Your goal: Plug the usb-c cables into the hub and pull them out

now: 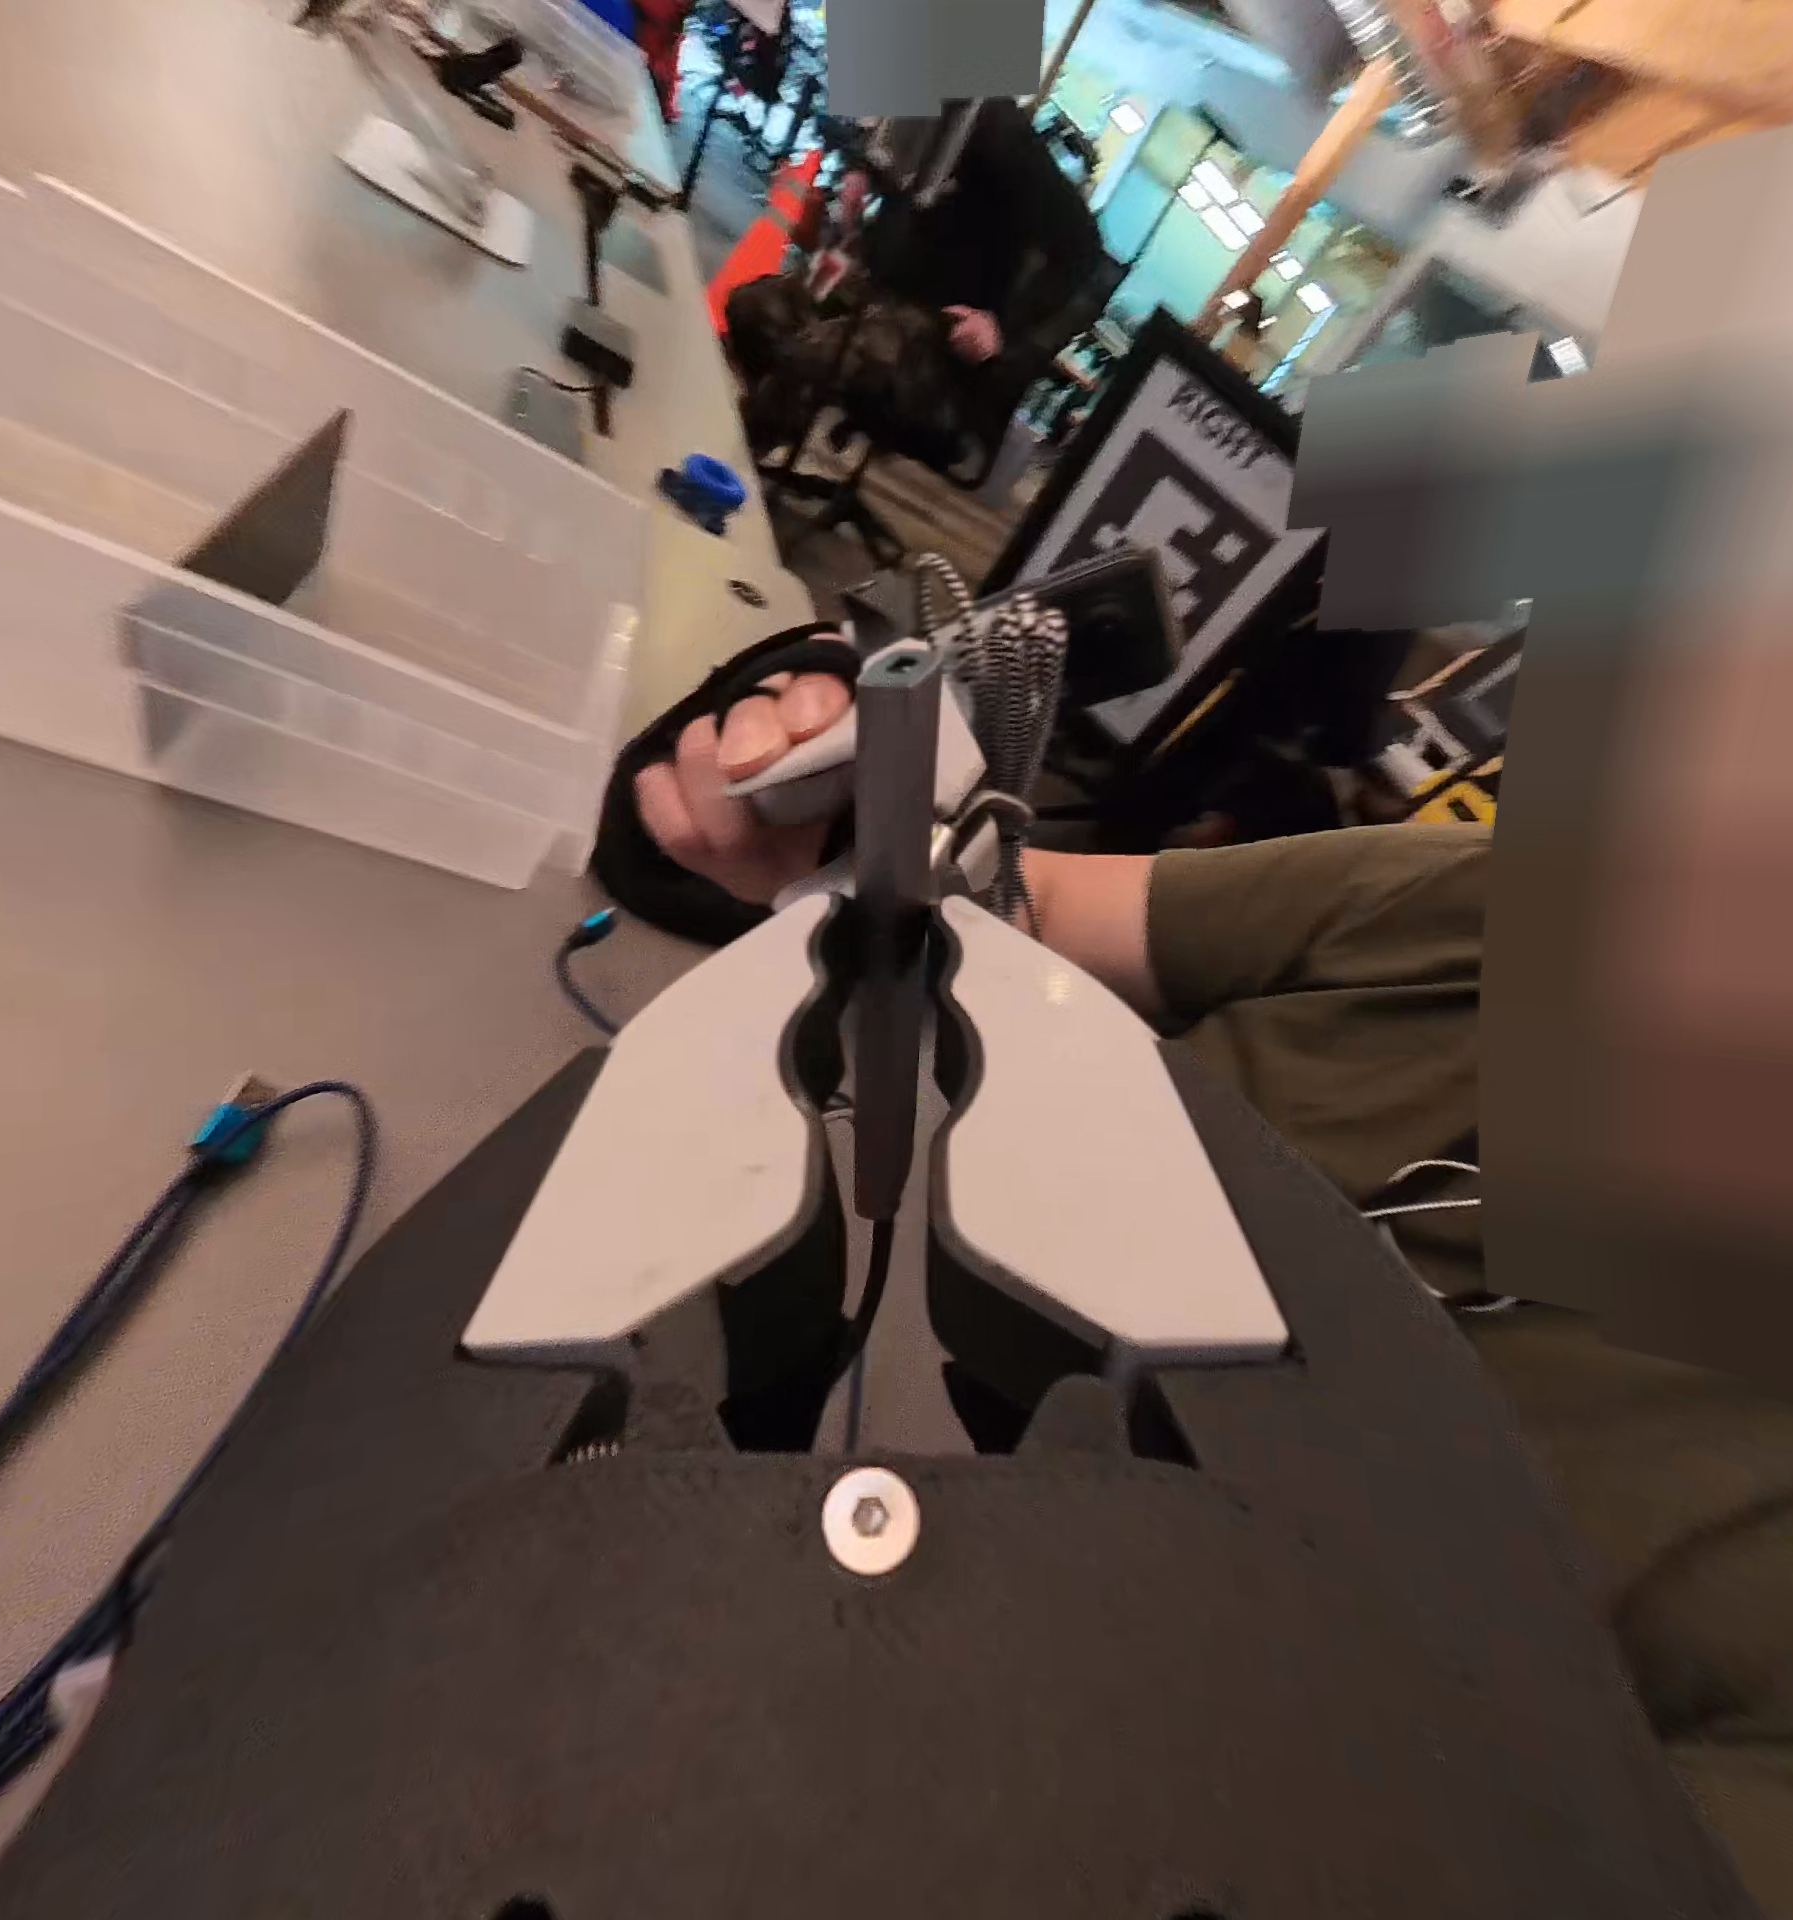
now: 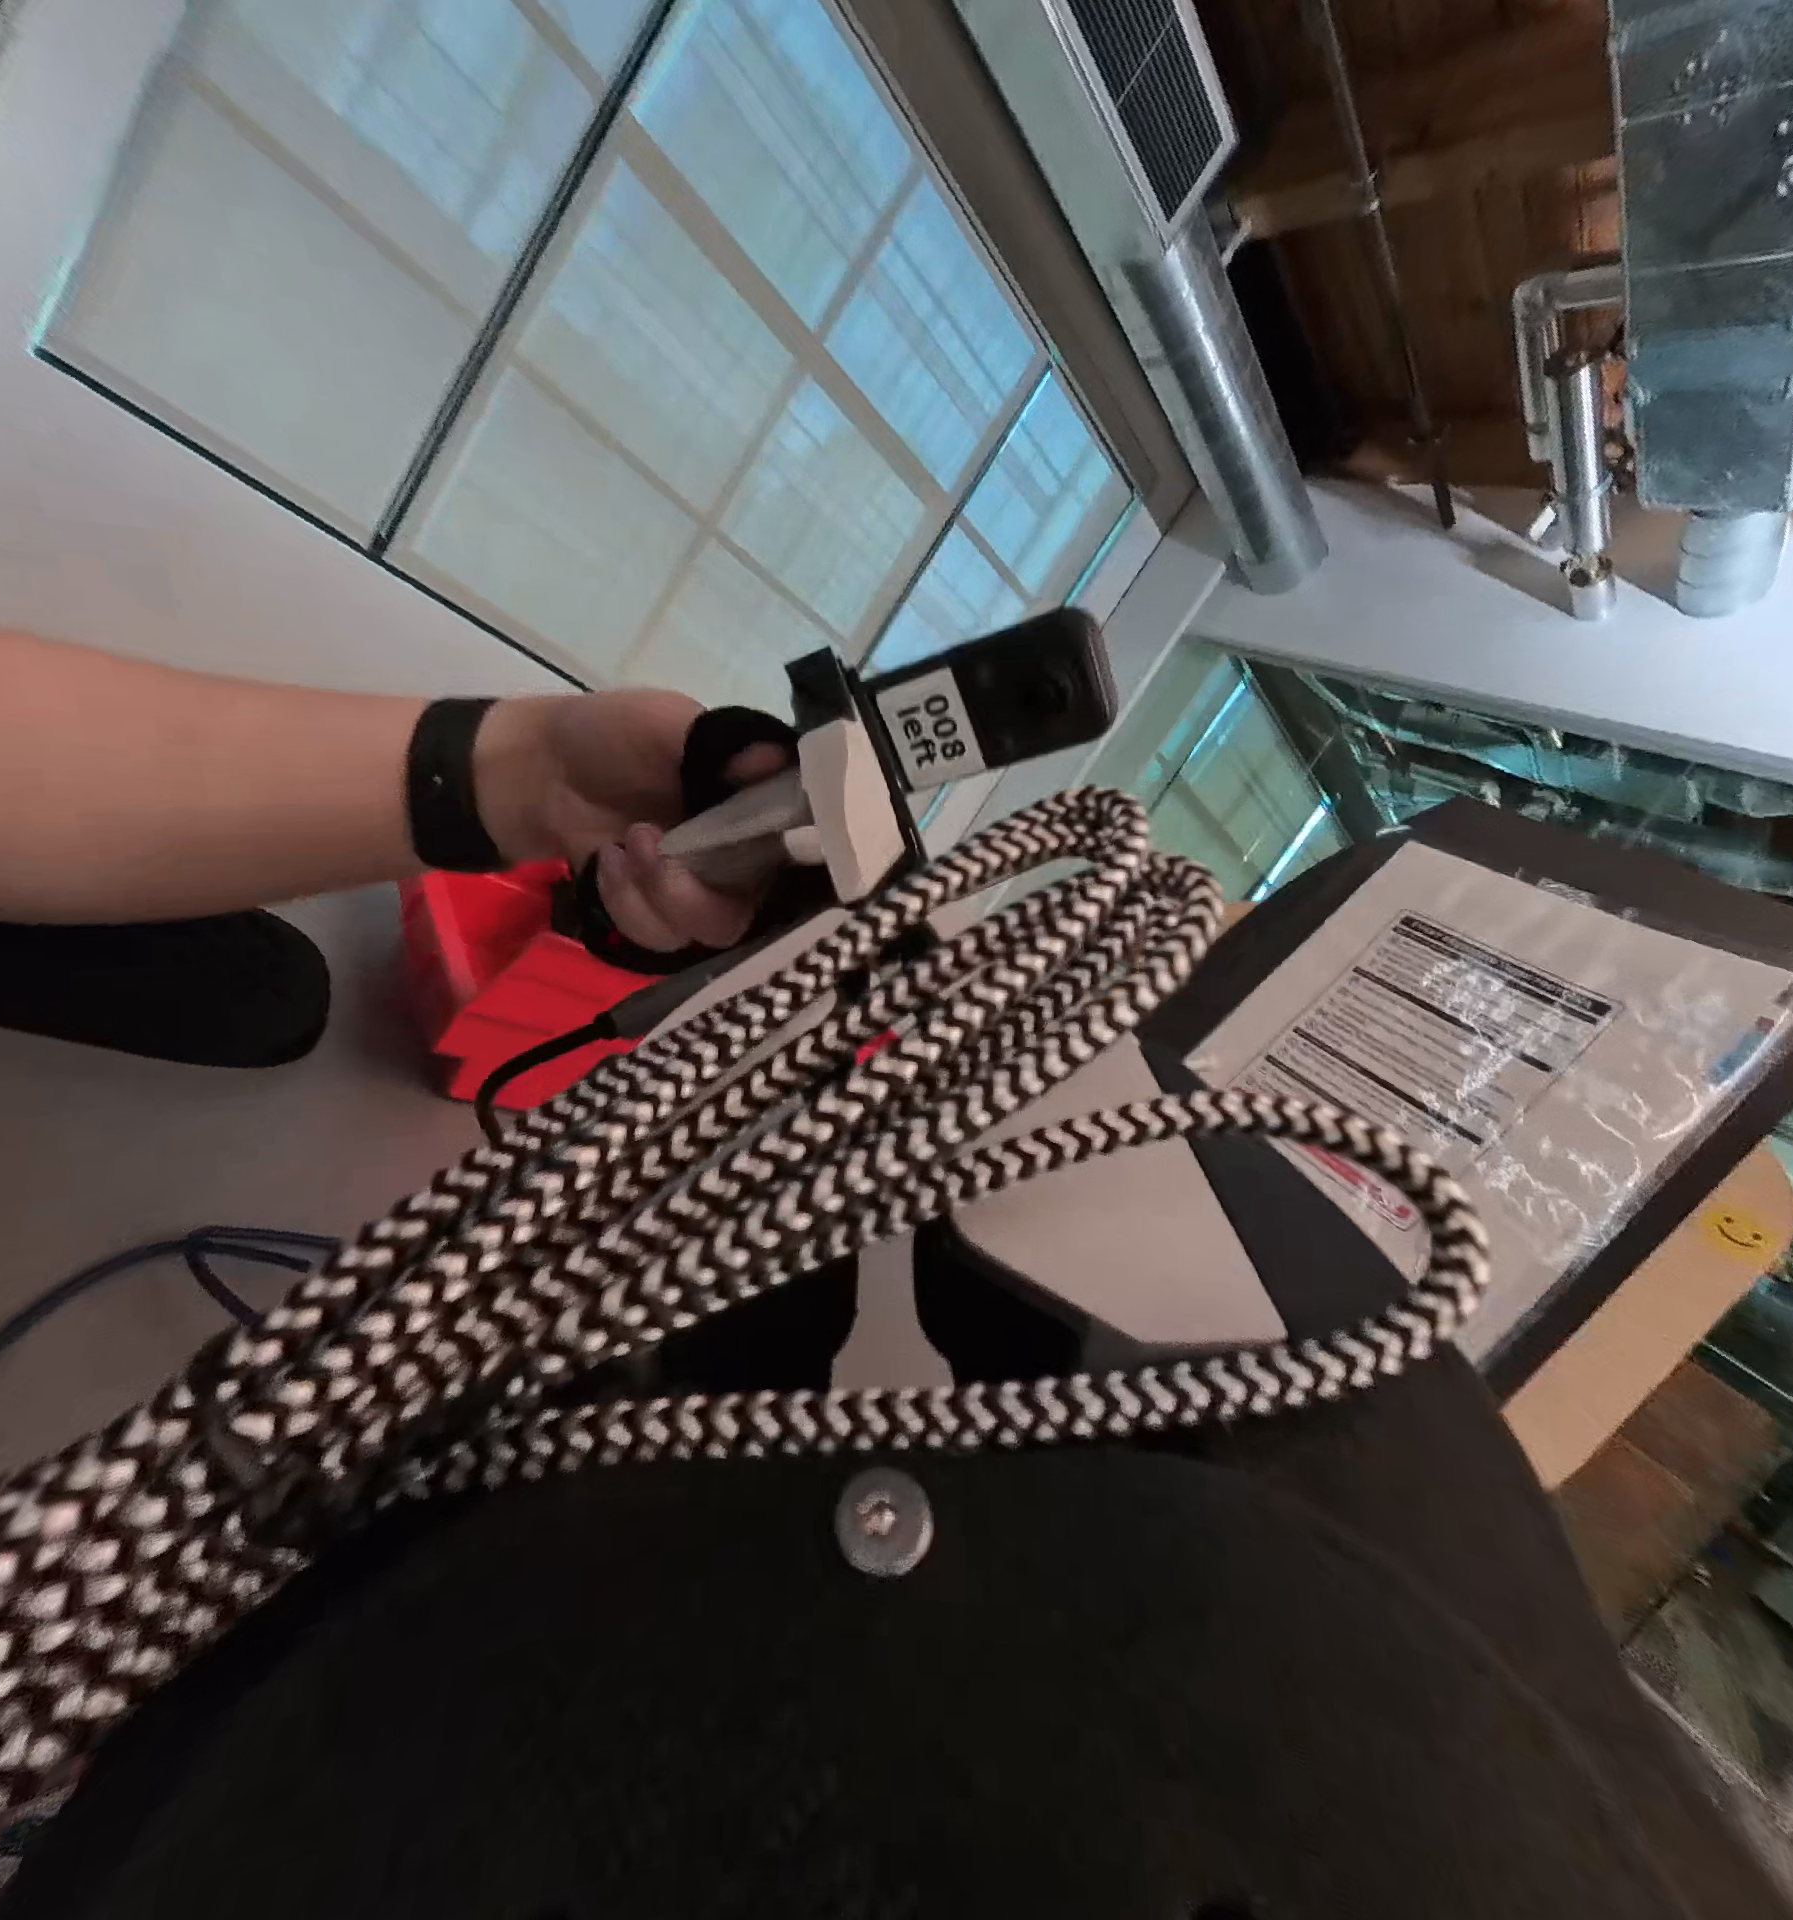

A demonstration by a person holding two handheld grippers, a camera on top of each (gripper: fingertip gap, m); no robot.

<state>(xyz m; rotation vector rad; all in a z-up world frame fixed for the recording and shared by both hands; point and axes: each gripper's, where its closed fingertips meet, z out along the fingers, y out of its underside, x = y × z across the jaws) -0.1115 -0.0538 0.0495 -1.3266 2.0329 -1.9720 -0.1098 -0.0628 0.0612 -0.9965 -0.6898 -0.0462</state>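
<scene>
The left gripper (image 1: 879, 914) is clamped on the grey hub (image 1: 890, 883), held up off the table; the right gripper (image 2: 876, 1023), its closure hidden by the striped cable (image 2: 975, 1049), should steady the plug and push straight.

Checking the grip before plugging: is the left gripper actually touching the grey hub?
Touching. The left wrist view shows the left gripper with its jaws closed against both sides of the hub, which stands up between them.
</scene>
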